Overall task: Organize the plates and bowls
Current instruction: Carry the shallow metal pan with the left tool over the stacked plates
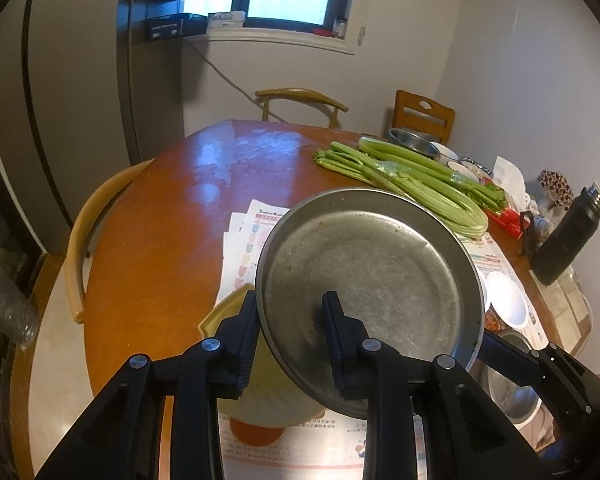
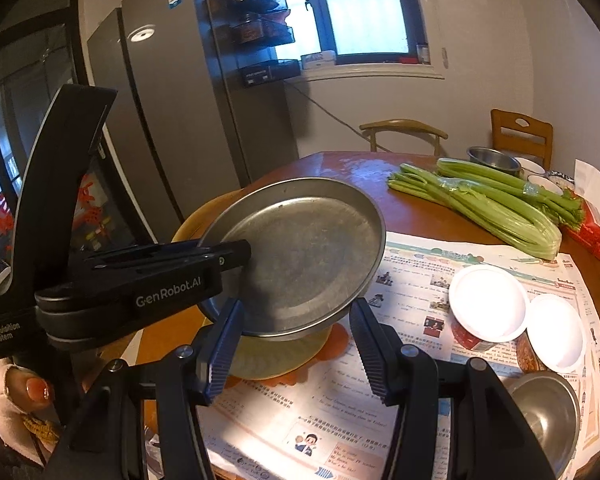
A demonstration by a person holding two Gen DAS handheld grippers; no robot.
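Note:
My left gripper is shut on the rim of a round steel plate and holds it tilted above a yellow-green plate. In the right wrist view the steel plate hovers over the yellow-green plate, with the left gripper clamped on its left edge. My right gripper is open and empty, just in front of both plates. Two white bowls and a steel bowl stand to its right on newspaper.
Celery bunches lie across the round wooden table. A steel bowl and small patterned bowls stand at the far right edge. A black flask stands at right. Chairs ring the table; a fridge stands at left.

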